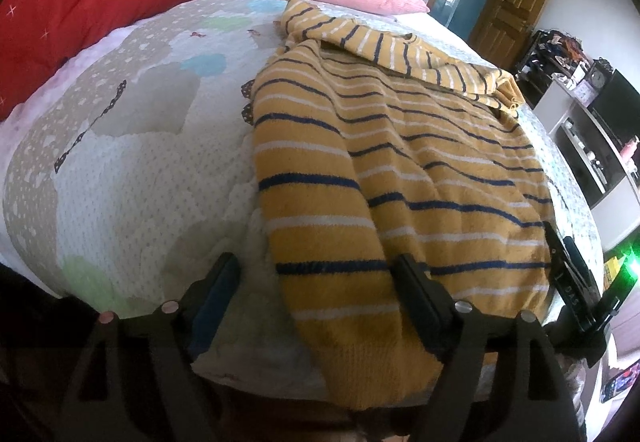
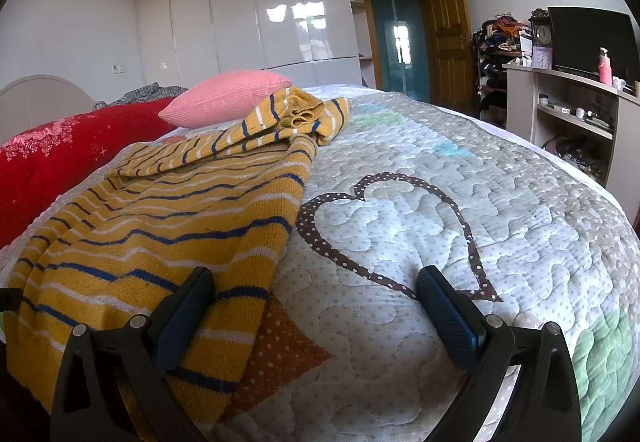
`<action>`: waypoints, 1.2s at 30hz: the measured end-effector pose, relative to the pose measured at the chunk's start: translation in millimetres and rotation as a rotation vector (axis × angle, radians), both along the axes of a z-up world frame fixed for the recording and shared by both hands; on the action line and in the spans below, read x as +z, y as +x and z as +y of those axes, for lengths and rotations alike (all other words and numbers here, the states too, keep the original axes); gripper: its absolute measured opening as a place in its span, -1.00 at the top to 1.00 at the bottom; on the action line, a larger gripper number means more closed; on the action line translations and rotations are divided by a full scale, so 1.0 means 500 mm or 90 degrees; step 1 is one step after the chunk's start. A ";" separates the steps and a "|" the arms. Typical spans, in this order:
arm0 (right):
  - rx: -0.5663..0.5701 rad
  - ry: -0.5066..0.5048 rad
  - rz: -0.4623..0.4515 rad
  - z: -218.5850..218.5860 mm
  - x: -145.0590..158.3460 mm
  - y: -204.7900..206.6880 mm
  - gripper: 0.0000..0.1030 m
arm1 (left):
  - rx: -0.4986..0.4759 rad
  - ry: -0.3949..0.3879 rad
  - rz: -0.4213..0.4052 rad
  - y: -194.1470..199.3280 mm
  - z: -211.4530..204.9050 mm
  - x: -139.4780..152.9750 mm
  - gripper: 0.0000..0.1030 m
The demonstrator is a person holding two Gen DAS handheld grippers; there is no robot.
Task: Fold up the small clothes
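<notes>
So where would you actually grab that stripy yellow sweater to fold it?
Probably by its near hem, coming in low from the foot of the bed. The yellow striped sweater lies flat on the quilt, and its bottom edge hangs at the bed's edge between the fingers of the open left hand-held gripper, so cloth there can be pinched.

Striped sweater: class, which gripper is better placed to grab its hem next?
Probably left: the left gripper already straddles the striped sweater edge, while the right gripper spans mostly quilt.

A fuzzy knitted sweater lies on the quilted, stitched cotton bedspread, beside a ribbed pink pillow, before glossy white wardrobe doors.
</notes>
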State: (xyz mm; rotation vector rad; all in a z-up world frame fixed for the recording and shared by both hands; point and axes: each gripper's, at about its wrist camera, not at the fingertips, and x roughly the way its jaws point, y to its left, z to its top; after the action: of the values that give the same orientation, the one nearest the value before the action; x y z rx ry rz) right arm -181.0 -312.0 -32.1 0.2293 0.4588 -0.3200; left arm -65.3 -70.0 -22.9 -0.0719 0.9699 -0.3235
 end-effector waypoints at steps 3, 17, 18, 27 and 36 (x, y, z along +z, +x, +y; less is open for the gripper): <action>0.000 0.000 0.000 0.001 0.000 0.000 -0.98 | 0.000 0.010 -0.002 -0.001 -0.005 -0.002 -0.58; -0.001 -0.001 -0.001 0.003 -0.001 -0.001 -0.98 | 0.000 0.028 -0.006 -0.011 -0.012 -0.011 -0.69; -0.001 -0.001 0.000 0.003 -0.001 -0.001 -0.98 | 0.000 0.029 -0.006 -0.011 -0.012 -0.011 -0.69; 0.013 0.006 0.026 0.003 0.011 -0.001 -0.99 | 0.003 -0.007 0.014 -0.005 0.003 -0.005 -0.70; 0.246 0.413 0.004 -0.104 0.043 -0.015 -1.00 | 0.041 -0.140 0.007 0.015 0.097 0.037 -0.70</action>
State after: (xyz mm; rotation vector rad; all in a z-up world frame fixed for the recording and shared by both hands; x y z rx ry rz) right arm -188.4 -364.2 -10.5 0.7588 0.5917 0.2177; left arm -58.0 -21.3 -4.5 -0.3047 0.9376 -0.3696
